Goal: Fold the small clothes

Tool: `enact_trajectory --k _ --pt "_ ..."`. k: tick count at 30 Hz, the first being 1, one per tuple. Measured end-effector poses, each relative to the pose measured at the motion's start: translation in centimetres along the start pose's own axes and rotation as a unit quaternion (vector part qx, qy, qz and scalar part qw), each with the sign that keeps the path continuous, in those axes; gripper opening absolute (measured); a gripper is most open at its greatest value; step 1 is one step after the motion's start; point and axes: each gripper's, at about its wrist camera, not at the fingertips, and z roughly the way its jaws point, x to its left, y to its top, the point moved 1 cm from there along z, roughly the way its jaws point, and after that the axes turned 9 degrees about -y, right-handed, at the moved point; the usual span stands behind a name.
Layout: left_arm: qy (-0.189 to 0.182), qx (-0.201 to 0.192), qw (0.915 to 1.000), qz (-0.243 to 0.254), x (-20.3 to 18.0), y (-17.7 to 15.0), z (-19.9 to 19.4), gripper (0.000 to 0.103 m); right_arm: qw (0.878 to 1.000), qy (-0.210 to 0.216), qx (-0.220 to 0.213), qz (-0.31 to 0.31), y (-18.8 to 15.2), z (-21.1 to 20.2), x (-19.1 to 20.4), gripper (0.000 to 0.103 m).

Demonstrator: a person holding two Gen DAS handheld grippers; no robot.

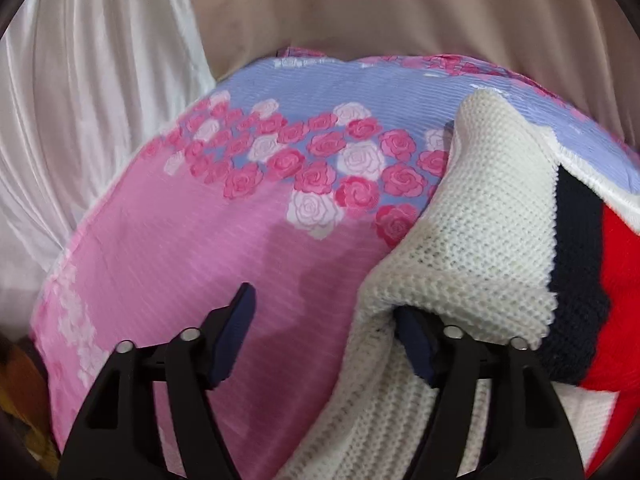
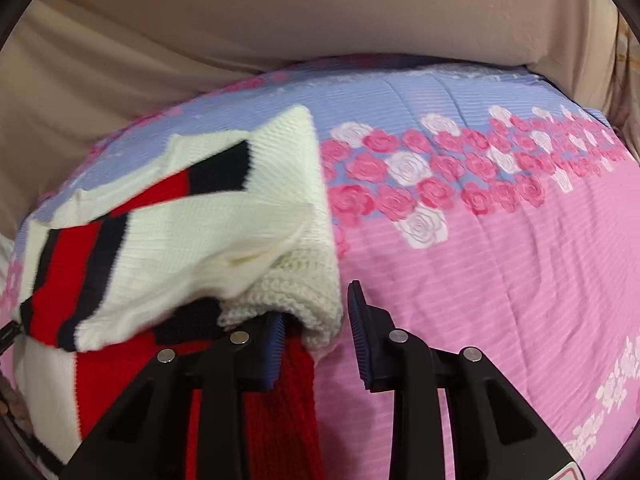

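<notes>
One garment: knit sweater [image 1: 480, 216], cream, with navy and red stripes; folded over on itself, lying on the bedspread [image 1: 200, 240].
Knit: coarse, open stitch on the cream panel; stripes run diagonally across the top fold.
Place: at 3 o'clock in the left view, at 9 o'clock in the right view [image 2: 180, 220].
Left gripper [image 1: 324, 340]: jaws wide apart, released; right finger tucked under the cream fold, left finger over bare bedspread.
Right gripper [image 2: 316, 340]: jaws apart, not clamped; left finger under the sweater's edge, red knit hanging between the jaws, right finger free.
Left view only: white satin drape [image 1: 100, 100] at 10 o'clock.
Right view only: the red-and-navy stripes in full; the bedspread's far corner at 2 o'clock.
Both views: beige cloth [image 2: 320, 12] at 12 o'clock.
</notes>
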Motion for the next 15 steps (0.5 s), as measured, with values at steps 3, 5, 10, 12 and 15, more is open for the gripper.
enact_trajectory --k 3,5,10,12,15 --pt "-0.011 -0.001 0.9999 0.012 -0.3 -0.2 -0.7 0.072 1.0 0.001 0.006 0.007 -0.1 -1.2 -0.3 0.035" --pt "-0.05 0.01 0.9986 -0.012 1.0 -0.4 -1.7 0.072 1.0 0.018 -0.011 0.016 -0.9 -3.3 -0.9 0.036" --pt "-0.1 0.026 0.9946 -0.004 4.2 -4.5 -6.9 0.072 0.998 0.061 0.008 0.009 -7.4 -9.5 -3.8 0.053" --pt "-0.124 0.054 0.9908 0.004 5.4 -8.0 -9.1 0.072 0.997 0.064 0.032 -0.011 -11.5 -11.3 -4.8 0.053" --pt "-0.14 0.104 0.9847 0.003 7.3 -13.6 -11.2 0.072 0.993 0.082 0.082 -0.021 -18.2 -13.2 -6.4 0.053"
